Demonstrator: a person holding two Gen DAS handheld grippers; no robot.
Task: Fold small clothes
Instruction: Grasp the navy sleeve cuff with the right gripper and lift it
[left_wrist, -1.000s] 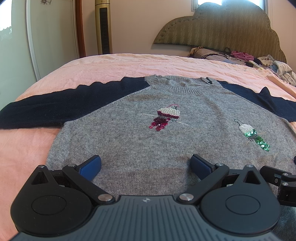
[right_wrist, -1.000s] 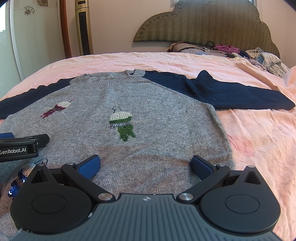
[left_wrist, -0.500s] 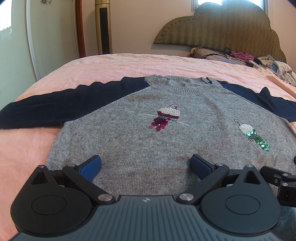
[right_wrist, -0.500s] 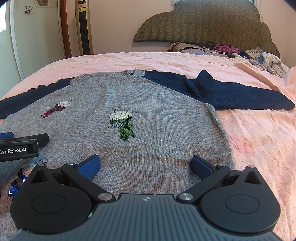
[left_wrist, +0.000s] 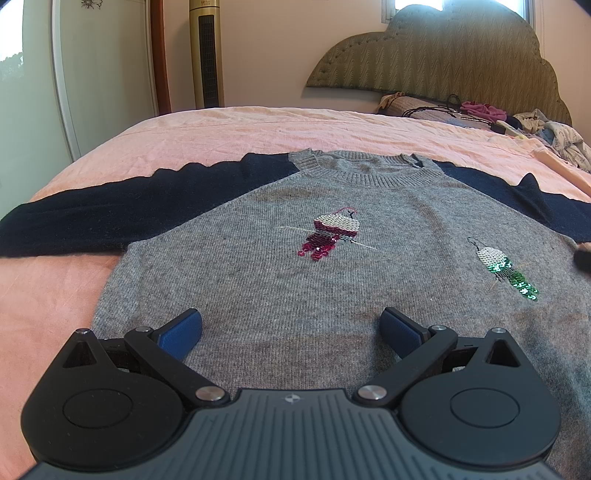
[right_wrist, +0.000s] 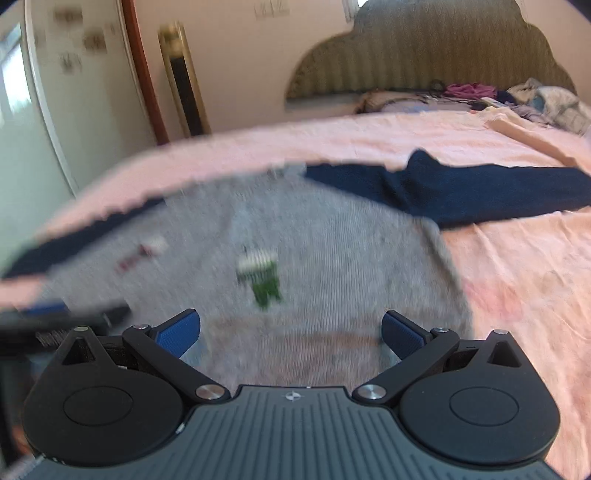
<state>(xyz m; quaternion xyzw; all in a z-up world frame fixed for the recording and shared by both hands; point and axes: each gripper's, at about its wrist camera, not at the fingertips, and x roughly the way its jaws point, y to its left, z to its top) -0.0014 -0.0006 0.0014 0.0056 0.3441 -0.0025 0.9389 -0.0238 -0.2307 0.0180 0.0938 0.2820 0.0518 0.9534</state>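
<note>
Nearest in the left wrist view, the left hand-held gripper has its blue pads spread wide and it holds nothing. It hovers low over the hem part of the grey knitted sweater with navy sleeves. The right hand-held gripper is also spread wide and empty, above the hem on the other side; its picture is blurred, so the details there are not sure.

The sweater lies flat, front side up, on the pink bed sheet, with the collar away from both grippers and the two sleeves stretched out to the sides. I judge the knit soft, light and floppy, a little stretchy, so it will sag when lifted. The sequin birds, one magenta and one green, can catch on the pads, so it is better to pinch plain knit: the hem corners or a sleeve cuff.

Farther away stands the green padded headboard.
</note>
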